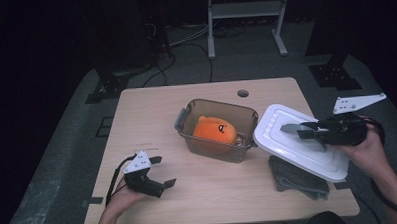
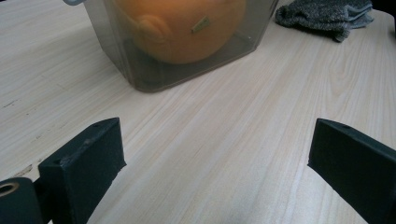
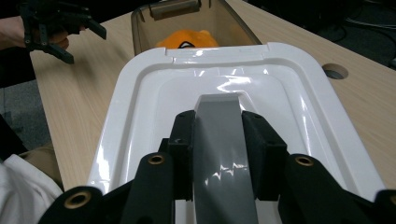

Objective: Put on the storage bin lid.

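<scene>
My right jaws clamp the grey handle [image 1: 290,128] of a white lid [image 1: 300,141], held tilted above a grey cloth [image 1: 296,181], beside a clear box [image 1: 214,129] holding an orange plush toy [image 1: 214,130]. My left gripper [image 1: 162,171] rests low, jaws wide apart.

Left gripper view: box [image 2: 154,77], toy [image 2: 182,28], bare table [image 2: 224,140].

Right gripper view: jaws squeeze the handle [image 3: 219,140]; lid [image 3: 140,102] level.

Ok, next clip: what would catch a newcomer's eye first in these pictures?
Probably the orange plush toy sitting inside the clear brown bin at the middle of the wooden table. Next, the white lid held tilted just right of the bin, the right gripper clamped on its grey handle. The left gripper hangs open near the front left, and a grey cloth lies under the lid.
</scene>
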`<state>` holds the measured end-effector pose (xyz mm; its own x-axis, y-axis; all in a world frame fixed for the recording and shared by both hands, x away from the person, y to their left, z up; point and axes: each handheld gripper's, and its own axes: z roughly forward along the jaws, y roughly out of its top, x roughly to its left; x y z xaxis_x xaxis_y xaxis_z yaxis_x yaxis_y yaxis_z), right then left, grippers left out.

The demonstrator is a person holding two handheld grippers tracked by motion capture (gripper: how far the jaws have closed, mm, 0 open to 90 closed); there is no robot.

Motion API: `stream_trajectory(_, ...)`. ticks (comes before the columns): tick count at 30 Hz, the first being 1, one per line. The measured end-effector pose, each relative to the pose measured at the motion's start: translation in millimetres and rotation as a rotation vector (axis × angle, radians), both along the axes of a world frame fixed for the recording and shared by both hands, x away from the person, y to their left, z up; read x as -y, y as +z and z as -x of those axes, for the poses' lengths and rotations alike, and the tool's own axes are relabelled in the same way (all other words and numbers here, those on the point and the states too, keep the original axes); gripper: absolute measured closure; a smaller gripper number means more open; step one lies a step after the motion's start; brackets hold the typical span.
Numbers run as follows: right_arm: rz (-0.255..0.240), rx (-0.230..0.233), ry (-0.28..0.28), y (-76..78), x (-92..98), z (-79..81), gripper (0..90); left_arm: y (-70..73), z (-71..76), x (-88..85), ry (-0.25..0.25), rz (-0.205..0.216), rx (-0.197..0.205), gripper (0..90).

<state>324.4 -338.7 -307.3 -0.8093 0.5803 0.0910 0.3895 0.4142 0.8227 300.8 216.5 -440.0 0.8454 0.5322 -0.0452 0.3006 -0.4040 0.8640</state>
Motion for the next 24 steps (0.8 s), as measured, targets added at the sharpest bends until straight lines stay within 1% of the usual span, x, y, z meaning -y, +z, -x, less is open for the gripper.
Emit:
stream_trajectory(10, 0.01, 0.014, 0.056, 9.4, -27.3, -14.2, 65.7, 0.2, -0.1, -1.5, 0.004, 0.001, 0.001, 2.7)
stream_trajectory(11, 0.011, 0.012, 0.063, 11.5, -32.8, -16.9, 65.6, 0.3, -0.1, -1.5, 0.004, 0.001, 0.002, 2.7)
stream_trajectory(13, 0.012, 0.013, 0.067, 12.2, -34.5, -18.0, 65.7, 0.6, -0.1, -1.7, 0.003, 0.0, 0.002, 2.7)
stream_trajectory(24, 0.016, 0.01, 0.108, 17.4, -58.7, -32.4, 65.7, 0.4, -0.3, -2.8, 0.006, 0.007, 0.0, 2.7)
